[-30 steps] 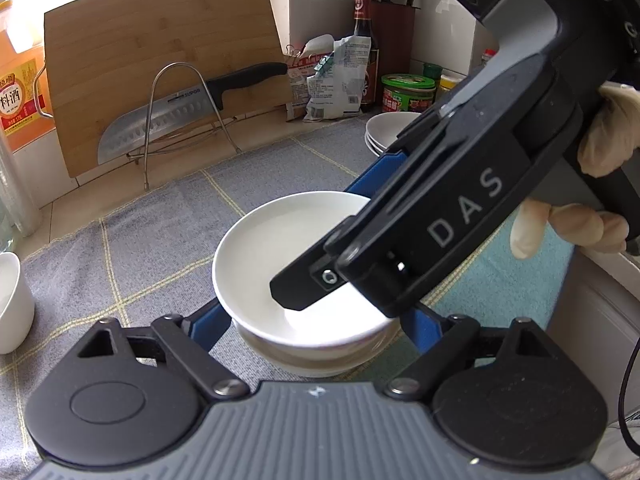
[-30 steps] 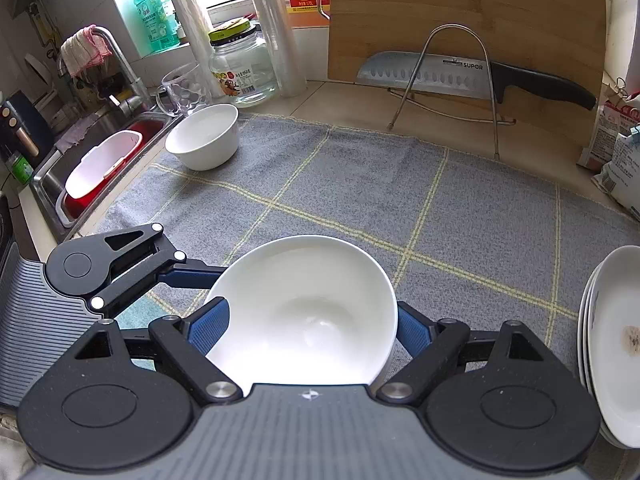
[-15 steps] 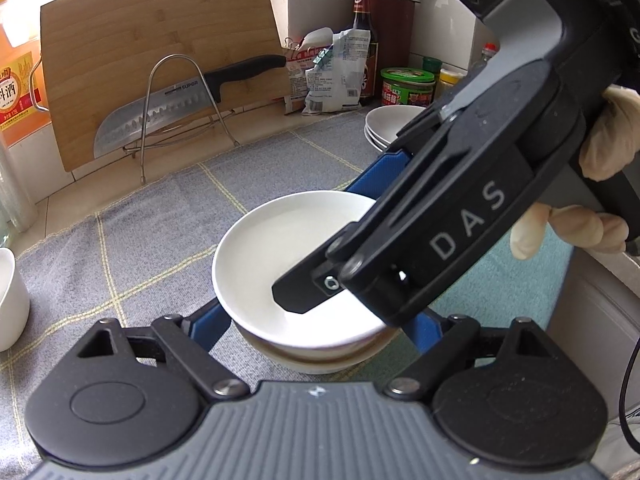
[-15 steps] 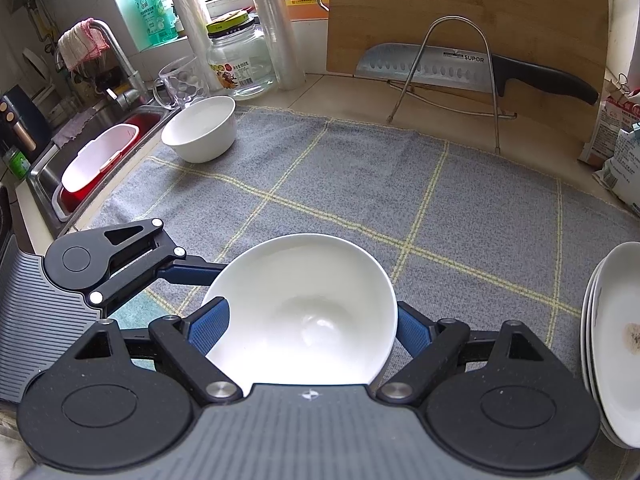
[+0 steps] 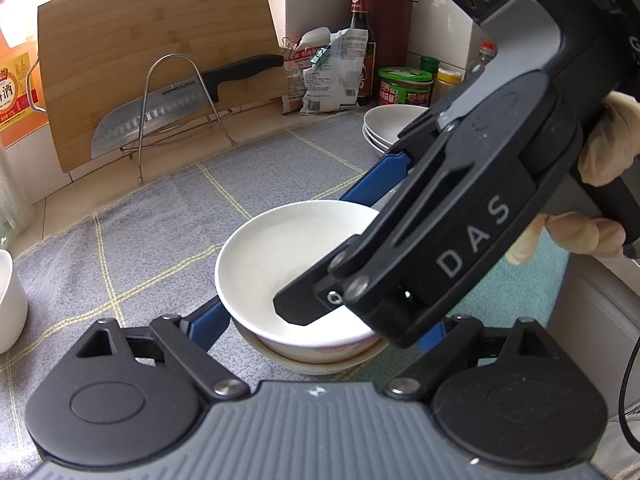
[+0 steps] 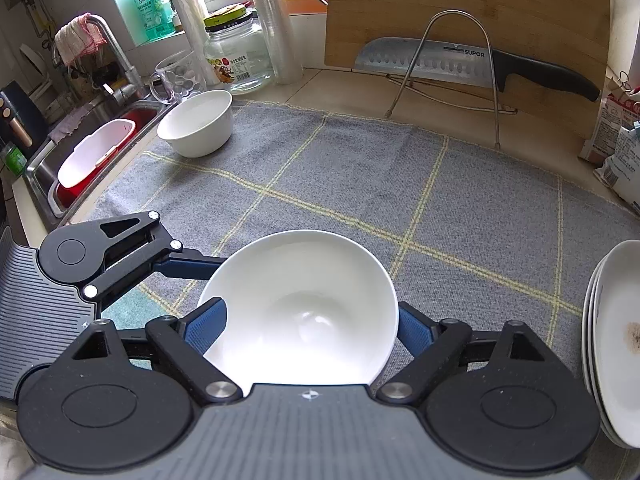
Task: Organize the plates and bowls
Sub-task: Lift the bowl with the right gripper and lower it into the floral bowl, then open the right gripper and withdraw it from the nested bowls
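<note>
A white bowl [image 5: 288,256] is nested in a second bowl [image 5: 320,362], just above the grey checked mat [image 5: 160,232]. My left gripper [image 5: 320,320] grips the lower bowl, its blue pads [image 5: 208,324] at the sides. My right gripper [image 6: 308,328] is shut on the upper bowl [image 6: 304,304], its blue pads [image 6: 206,326] against the rim. The right gripper's body [image 5: 460,216] covers the bowl's right part in the left wrist view. Another white bowl [image 6: 196,122] stands at the mat's far left. A stack of white plates [image 6: 616,340] sits at the right.
A cutting board [image 6: 460,12] and a knife on a wire stand [image 6: 460,60] are at the back. A glass jar [image 6: 236,56], a mug [image 6: 176,76] and a sink with a red tub [image 6: 96,156] lie to the left. Bags and bottles [image 5: 340,68] crowd the back right corner.
The upper bowl has sunk a little deeper into the lower one. Both grippers have barely shifted and keep their hold.
</note>
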`<state>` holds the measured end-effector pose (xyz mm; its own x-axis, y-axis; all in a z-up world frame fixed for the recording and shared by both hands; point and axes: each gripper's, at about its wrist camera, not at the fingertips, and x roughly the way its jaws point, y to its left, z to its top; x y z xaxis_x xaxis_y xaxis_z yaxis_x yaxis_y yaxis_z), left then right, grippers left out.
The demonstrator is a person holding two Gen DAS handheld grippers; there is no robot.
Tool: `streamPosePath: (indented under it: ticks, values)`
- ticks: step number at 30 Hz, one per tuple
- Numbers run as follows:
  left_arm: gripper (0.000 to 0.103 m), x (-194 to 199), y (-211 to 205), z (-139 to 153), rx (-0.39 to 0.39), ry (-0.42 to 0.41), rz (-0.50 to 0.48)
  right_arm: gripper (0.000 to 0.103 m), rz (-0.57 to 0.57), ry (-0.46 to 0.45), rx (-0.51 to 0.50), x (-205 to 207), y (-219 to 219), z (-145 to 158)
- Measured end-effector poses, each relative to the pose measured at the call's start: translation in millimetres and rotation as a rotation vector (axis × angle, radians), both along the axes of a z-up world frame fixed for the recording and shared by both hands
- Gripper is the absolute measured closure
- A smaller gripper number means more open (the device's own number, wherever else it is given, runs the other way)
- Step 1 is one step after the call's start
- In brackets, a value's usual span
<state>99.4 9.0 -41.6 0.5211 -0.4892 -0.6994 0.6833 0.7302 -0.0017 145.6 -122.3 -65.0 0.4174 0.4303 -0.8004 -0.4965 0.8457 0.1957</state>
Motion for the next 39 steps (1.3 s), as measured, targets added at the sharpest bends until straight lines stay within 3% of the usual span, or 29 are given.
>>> streamPosePath:
  ticks: [6,17,26,39]
  values:
    - [0.007,-2.7,3.3,3.2,-0.014,-0.006,-0.002,0.0,-0.003,-0.023,-0.001,-1.5,0.5,3.9]
    - [0.007,-13.1,11.6,5.0,-0.006,0.004,-0.005,0.0,-0.035,-0.042,-0.031,-10.2,-3.4,-3.5]
    - [0.007,-20.3,15.8,6.4,0.002,0.011,0.021,0.0,-0.12,-0.118,-0.044,-33.1,-9.3,-14.1]
    - [0.007,-28.3,24.2,8.2,0.011,0.039,0.164,0.0,-0.164,-0.229,-0.049,-55.5,-23.3,-10.7]
